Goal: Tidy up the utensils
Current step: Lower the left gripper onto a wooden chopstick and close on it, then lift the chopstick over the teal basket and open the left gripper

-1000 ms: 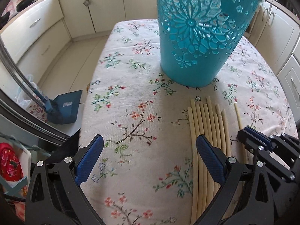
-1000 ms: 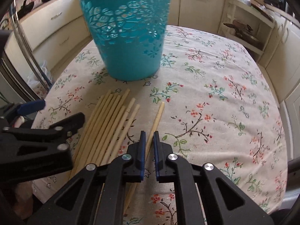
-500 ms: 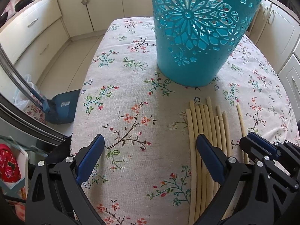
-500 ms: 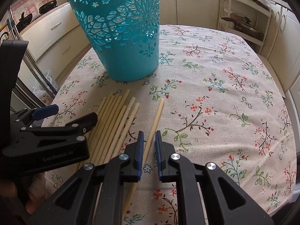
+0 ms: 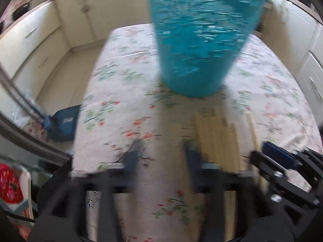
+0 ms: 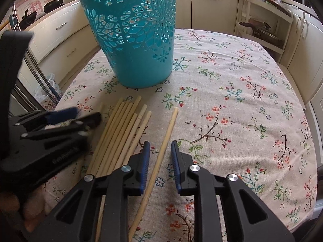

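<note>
The right gripper (image 6: 159, 157) is hovering low over the flowered tablecloth (image 6: 232, 92) with its blue-padded jaws parted, and a single chopstick (image 6: 163, 145) is lying straight between them, touching neither pad as far as I can tell. That stick is running lengthwise along the gripper's own line, its far tip pointing toward the teal basket (image 6: 137, 40) standing upright further up the table, so the jaws are already straddling it across its thin side and closing looks like all the grasp is needing. Just to its left the bundle of chopsticks (image 6: 123, 133) is lying fanned in nearly the same direction, apart from the lone one. The left gripper (image 5: 161, 159) is blurred in its own view, its jaws looking spread with nothing between them, sitting beside the bundle and farther from the single stick.
</note>
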The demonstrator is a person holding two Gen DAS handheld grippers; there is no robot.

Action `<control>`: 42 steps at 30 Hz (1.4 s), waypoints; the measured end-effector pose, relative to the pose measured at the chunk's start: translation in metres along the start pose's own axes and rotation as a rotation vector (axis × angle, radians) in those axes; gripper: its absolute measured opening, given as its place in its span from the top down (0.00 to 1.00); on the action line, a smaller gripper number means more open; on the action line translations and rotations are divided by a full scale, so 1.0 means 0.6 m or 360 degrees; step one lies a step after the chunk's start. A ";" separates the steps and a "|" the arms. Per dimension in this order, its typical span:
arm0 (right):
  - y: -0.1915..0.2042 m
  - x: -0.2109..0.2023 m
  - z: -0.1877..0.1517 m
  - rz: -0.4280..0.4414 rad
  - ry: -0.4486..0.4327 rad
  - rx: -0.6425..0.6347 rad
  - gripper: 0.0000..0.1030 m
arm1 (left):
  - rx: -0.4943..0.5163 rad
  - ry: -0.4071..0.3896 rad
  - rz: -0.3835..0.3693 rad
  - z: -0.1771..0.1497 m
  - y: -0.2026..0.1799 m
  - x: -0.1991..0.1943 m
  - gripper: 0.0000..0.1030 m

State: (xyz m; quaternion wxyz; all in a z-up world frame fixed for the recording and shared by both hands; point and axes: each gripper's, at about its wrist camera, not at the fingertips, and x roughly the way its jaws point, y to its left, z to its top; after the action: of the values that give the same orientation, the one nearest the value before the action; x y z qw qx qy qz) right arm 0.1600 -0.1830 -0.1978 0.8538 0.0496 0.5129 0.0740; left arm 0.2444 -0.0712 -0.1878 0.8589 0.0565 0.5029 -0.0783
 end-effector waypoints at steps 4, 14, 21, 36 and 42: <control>-0.008 0.000 0.002 0.0025 0.0002 0.0035 0.79 | -0.0012 0.0002 -0.0168 0.014 0.011 -0.042 0.95; -0.022 0.000 0.006 0.0087 0.0012 0.0111 0.78 | -0.0183 -0.0794 -0.0404 0.186 0.060 -0.329 0.95; -0.024 0.000 0.004 0.0101 -0.0002 0.0115 0.78 | -0.0238 -0.1259 -0.0159 0.295 0.016 -0.326 0.95; -0.027 -0.001 0.006 0.0101 0.0003 0.0122 0.78 | -0.0181 -0.0897 0.0107 0.272 0.031 -0.170 0.54; -0.027 -0.009 -0.003 0.0051 0.0017 0.0105 0.75 | -0.0231 -0.0925 0.0105 0.153 0.083 -0.214 0.21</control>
State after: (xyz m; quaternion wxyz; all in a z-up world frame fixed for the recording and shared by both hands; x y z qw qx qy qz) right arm 0.1570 -0.1998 -0.1964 0.8477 0.0855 0.5188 0.0711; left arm 0.2707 -0.0288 -0.0302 0.9708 -0.0137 0.2381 -0.0272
